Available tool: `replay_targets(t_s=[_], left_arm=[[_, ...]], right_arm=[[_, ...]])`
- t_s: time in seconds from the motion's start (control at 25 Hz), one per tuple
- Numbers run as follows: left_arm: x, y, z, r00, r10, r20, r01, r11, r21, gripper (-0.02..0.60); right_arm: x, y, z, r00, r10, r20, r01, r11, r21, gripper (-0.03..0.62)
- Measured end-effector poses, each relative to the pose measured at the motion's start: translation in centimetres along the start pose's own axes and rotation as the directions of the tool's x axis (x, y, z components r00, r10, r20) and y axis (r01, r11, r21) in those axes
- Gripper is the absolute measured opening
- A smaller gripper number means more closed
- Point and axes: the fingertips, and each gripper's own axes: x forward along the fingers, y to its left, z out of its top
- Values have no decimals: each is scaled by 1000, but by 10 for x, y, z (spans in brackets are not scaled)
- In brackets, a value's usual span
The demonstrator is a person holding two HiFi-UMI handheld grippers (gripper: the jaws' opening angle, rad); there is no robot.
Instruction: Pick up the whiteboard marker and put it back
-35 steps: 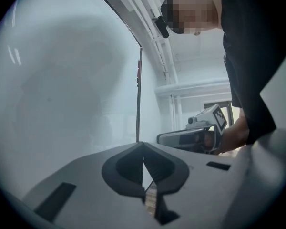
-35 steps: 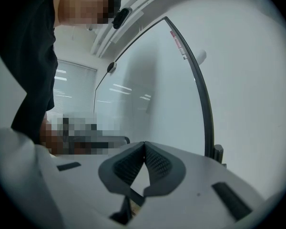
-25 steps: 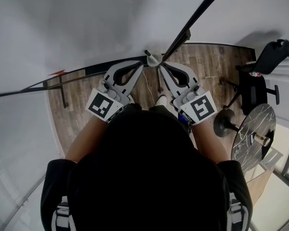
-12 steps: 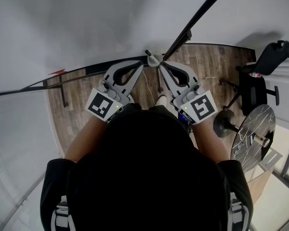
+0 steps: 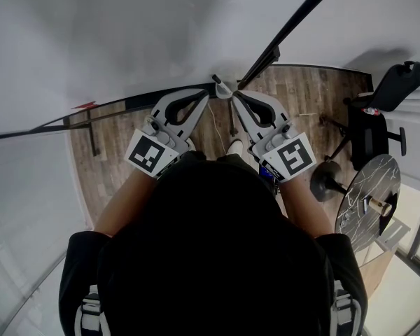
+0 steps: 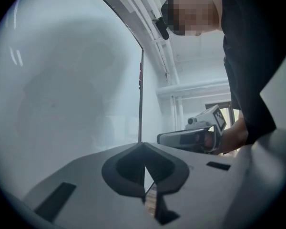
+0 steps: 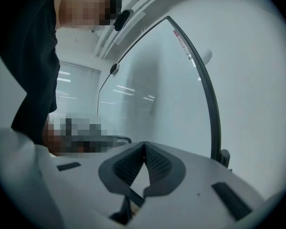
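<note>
Both grippers are held level, side by side, in front of a large whiteboard (image 5: 126, 40) with a dark frame. In the head view my left gripper (image 5: 208, 95) and my right gripper (image 5: 232, 95) point at the board's lower edge, near a small white round fitting (image 5: 224, 87). Each is shut, its pads meeting at the tip with nothing between them, as the left gripper view (image 6: 143, 144) and the right gripper view (image 7: 144, 143) also show. A small red item (image 5: 84, 106) lies on the board's lower rail, far to the left; I cannot tell whether it is the marker.
A wooden floor (image 5: 126, 152) lies below the board. A black office chair (image 5: 378, 117), a black round stand base (image 5: 325, 180) and a round marbled table (image 5: 367, 198) stand to the right. The person's head and shoulders fill the lower part of the head view.
</note>
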Motion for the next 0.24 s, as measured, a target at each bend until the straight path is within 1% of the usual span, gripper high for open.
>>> replay_targets(t_s=[0.24], left_arm=[[0, 0, -10, 999, 7, -46, -6, 1000, 9, 3]], right_arm=[[0, -3, 0, 1000, 3, 4, -3, 1000, 1, -2]])
